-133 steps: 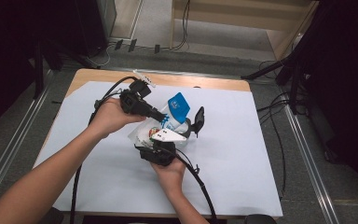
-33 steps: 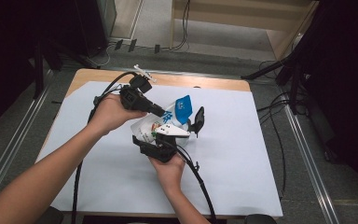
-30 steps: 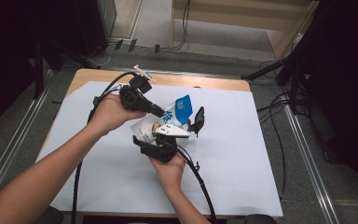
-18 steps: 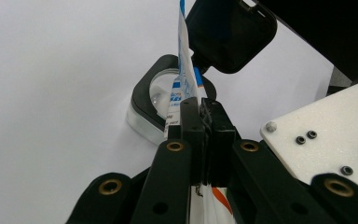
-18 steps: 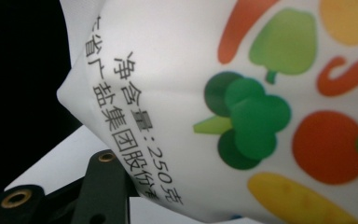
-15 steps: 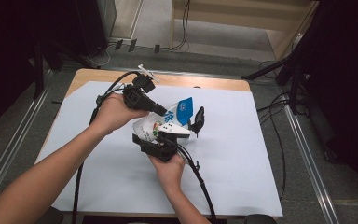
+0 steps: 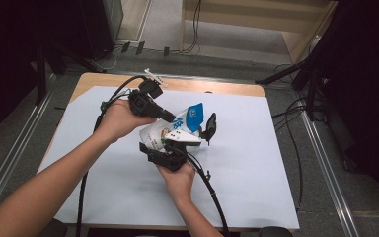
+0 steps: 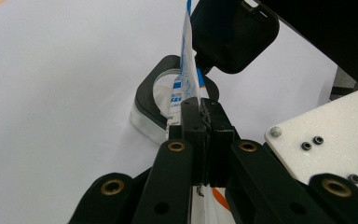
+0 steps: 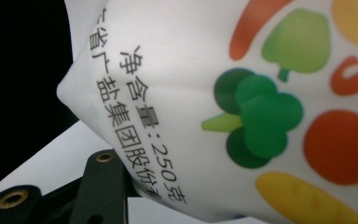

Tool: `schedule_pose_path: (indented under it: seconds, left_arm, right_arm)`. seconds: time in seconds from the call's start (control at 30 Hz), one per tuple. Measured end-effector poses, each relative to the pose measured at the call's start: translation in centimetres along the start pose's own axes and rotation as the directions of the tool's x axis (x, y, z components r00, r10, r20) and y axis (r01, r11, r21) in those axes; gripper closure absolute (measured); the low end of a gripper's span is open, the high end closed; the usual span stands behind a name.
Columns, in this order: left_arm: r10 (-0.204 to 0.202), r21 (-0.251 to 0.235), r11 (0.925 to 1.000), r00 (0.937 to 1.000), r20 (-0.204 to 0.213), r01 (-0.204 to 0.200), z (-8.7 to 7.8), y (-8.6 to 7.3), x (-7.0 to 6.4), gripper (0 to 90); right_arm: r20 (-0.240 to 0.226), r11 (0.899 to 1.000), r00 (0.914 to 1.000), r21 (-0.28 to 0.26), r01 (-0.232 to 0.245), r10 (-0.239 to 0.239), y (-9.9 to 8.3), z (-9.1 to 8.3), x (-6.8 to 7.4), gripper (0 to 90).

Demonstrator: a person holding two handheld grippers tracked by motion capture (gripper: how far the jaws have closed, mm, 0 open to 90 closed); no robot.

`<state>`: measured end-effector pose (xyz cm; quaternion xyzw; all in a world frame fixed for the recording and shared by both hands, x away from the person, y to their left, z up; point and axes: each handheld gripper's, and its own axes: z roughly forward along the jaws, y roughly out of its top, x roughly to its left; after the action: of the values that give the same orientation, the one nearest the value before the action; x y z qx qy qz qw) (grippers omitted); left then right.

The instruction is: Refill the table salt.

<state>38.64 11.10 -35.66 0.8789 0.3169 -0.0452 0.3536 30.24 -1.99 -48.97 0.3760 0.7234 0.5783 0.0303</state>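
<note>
Above the middle of the surface (image 7: 256, 168), a little toward its far edge, the two claws hold a white and blue pouch (image 7: 170, 132) up off the white sheet. The left claw (image 7: 171, 118) is clenched on the pouch's thin top edge; along its own jaws you see them pressed flat together with the printed film (image 8: 185, 84) squeezed between. The right claw (image 7: 170, 150) sits under the pouch's belly, where bright vegetable pictures and a 250 g weight line (image 9: 168, 182) press right up to its camera. It seems to be gripping or cradling the bag from below, but I cannot tell whether its jaws are closed.

Compared with a few seconds ago, the pouch has been lifted and tipped: the blue top now points up and toward the far right corner, the left hand has drawn back toward the far left, and the right hand has slid slightly nearer the front edge. That pulls the film taut between the two grips, so I would judge they are working to tear or open the top seam. A black ring-shaped holder (image 8: 151, 105) rests on the surface just behind the pouch, with a dark clip-like piece (image 7: 209, 126) standing beside it
</note>
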Motion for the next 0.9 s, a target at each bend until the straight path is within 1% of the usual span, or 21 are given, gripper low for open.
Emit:
schedule_pose_path:
  seconds: [0.17, 0.3, 0.5, 0.9]
  left_arm:
    - [0.003, -0.007, 1.0, 1.0, 0.0, -0.003, -0.13, -0.02, 0.02, 90.0]
    - [-0.002, -0.013, 0.9999, 1.0, 0.0, 0.002, -0.07, -0.16, 0.0, 90.0]
    - [-0.003, -0.004, 1.0, 1.0, 0.002, 0.003, -0.11, -0.26, 0.11, 90.0]
    - [-0.001, -0.015, 0.9999, 1.0, 0.002, 0.002, -0.2, -0.14, 0.0, 90.0]
  right_arm:
    - [-0.002, 1.0, 1.0, -0.001, 0.002, -0.002, 0.12, 0.07, 0.05, 51.7]
    - [0.01, 1.0, 0.9998, 0.006, 0.018, -0.018, 0.1, 0.05, 0.06, 51.8]
    - [0.013, 1.0, 0.9997, 0.015, 0.018, -0.019, -0.01, 0.17, 0.1, 51.8]
    - [0.013, 1.0, 0.9998, 0.004, 0.015, -0.015, 0.15, 0.14, 0.18, 51.8]
